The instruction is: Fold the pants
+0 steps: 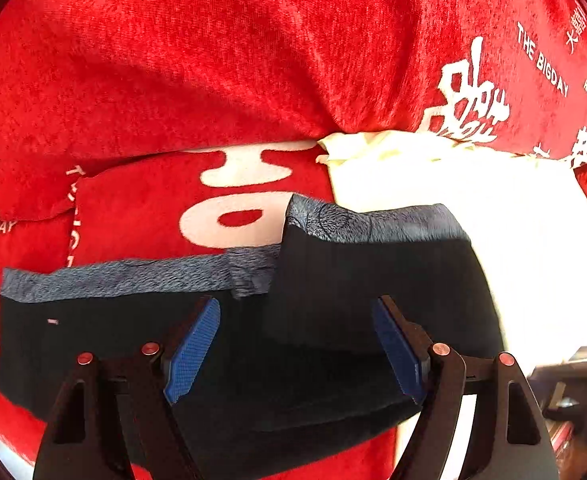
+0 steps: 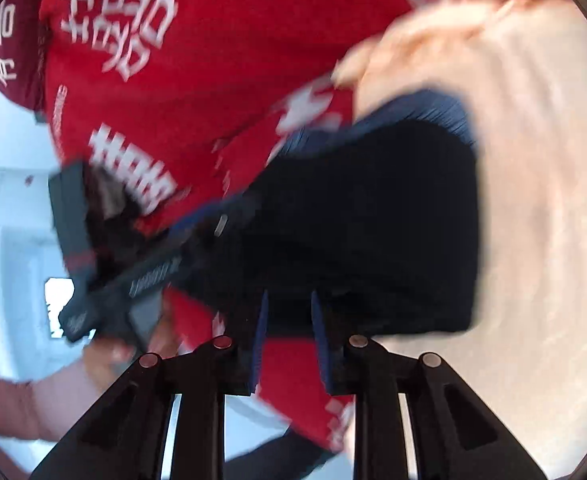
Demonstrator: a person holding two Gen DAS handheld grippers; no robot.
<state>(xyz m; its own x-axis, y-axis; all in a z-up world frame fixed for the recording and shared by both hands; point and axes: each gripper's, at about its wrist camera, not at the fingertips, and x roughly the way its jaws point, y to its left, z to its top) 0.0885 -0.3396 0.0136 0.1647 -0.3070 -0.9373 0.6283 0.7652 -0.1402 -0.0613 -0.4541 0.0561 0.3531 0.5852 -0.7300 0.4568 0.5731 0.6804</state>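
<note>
Two tools attend the dark pants (image 1: 333, 320), lying part-folded at lower centre on the red blanket (image 1: 213, 60): left tool (image 1: 295, 344) spread open above them, right tool (image 2: 287, 340) narrowed, grip unclear; further folds apparently remain.

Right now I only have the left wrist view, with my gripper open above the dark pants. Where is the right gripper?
Observer: The right gripper is at the near edge of the pants, with only a narrow gap between its fingers.
Operator: Is it holding the fabric?
Observer: I cannot tell. That view is blurred, and the fingertips just overlap the edge.
Operator: Anything else I lack?
Observer: A hand in a pink sleeve holds the left gripper from behind.
</note>
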